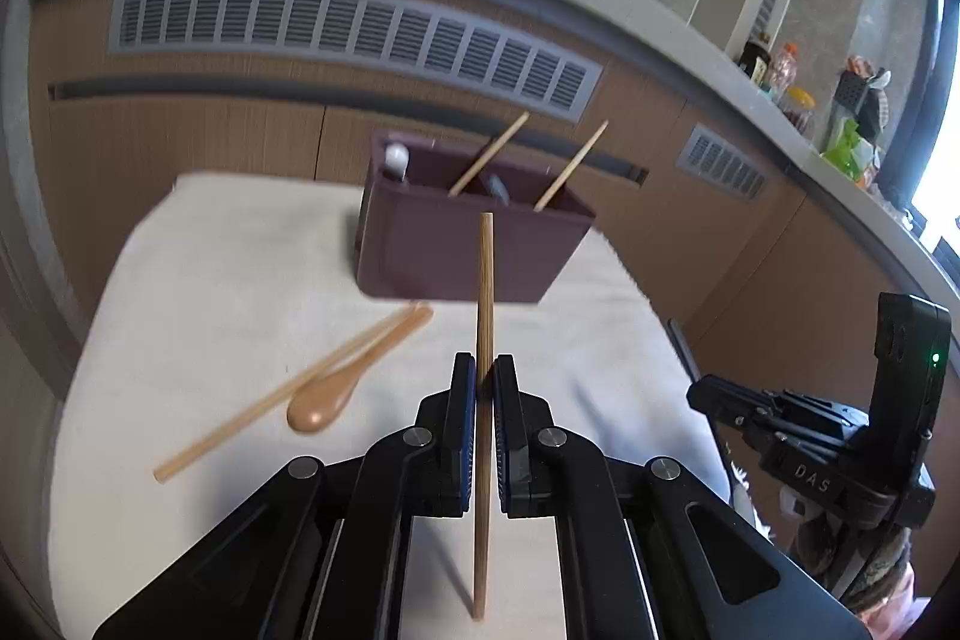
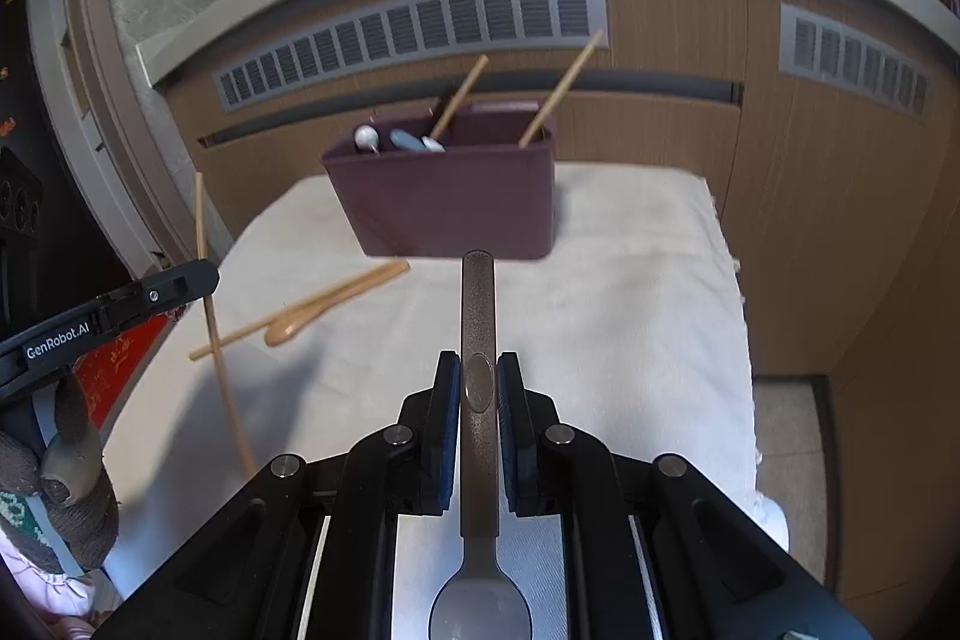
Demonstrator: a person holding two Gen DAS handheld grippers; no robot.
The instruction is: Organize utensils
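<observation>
Setting: a table covered with a white cloth (image 1: 198, 280), standing before a wood-panelled wall with grey vents (image 1: 354, 40) under a pale counter.

Holder (image 1: 468, 244): a dark maroon box at the far end of the cloth. Two chopsticks (image 1: 489, 154) lean out of it, slanting to the right. A white-tipped utensil (image 1: 396, 157) stands at its left end, and a blue-grey handle shows near the middle. The inner divisions cannot be made out.

Loose items: a wooden spoon (image 1: 354, 379) lies on the cloth in front of the holder, bowl toward the near side. A single chopstick (image 1: 288, 391) lies alongside it, touching or nearly touching.

Left gripper (image 1: 485, 379): fingers closed on a wooden chopstick (image 1: 483, 316), which is pinched near its middle. It stands roughly upright, one end projecting forward toward the holder and the other running back under the gripper. It is clear of the cloth.

Right gripper (image 2: 478, 379): fingers closed on the handle of a metal spoon (image 2: 478, 304). The handle points forward toward the holder, and the bowl sits back beneath the gripper body. From the right wrist view, the left gripper sits well to the left.
</observation>
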